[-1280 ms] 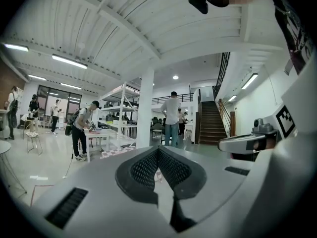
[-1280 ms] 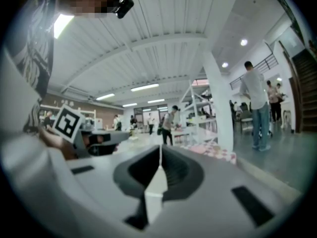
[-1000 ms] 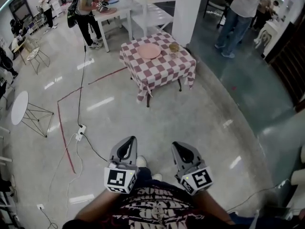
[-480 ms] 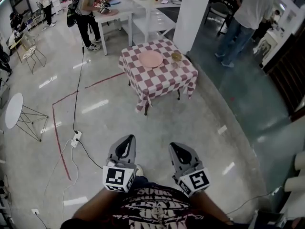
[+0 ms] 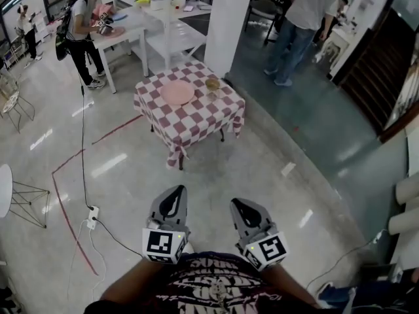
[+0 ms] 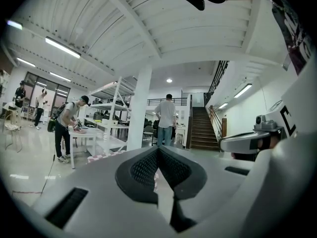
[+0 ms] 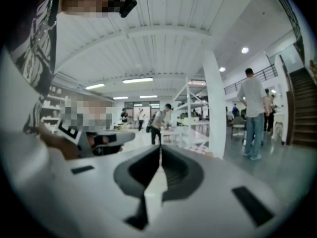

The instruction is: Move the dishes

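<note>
A small table with a red-and-white checkered cloth point(image 5: 196, 120) stands several steps ahead in the head view. On it lie a pink plate point(image 5: 177, 93) and a small brownish bowl point(image 5: 212, 83). My left gripper point(image 5: 175, 192) and right gripper point(image 5: 236, 204) are held low against my body, far short of the table. Both are shut with nothing between the jaws. The left gripper view shows its closed jaws point(image 6: 158, 148) pointing into the hall, with a strip of checkered cloth point(image 6: 101, 156) just over them. The right gripper view shows closed jaws point(image 7: 161, 148) too.
A white pillar point(image 5: 228, 18) rises just behind the table. A person with a backpack point(image 5: 80, 28) works at a white table point(image 5: 134, 23) at the back left; another person point(image 5: 298, 21) stands at the back right. A power strip with cable point(image 5: 91, 215) and red tape point(image 5: 62, 198) cross the floor at left.
The checkered table has slid left and a little lower in the head view as I move and turn. Both grippers stay shut in the same place against my body.
</note>
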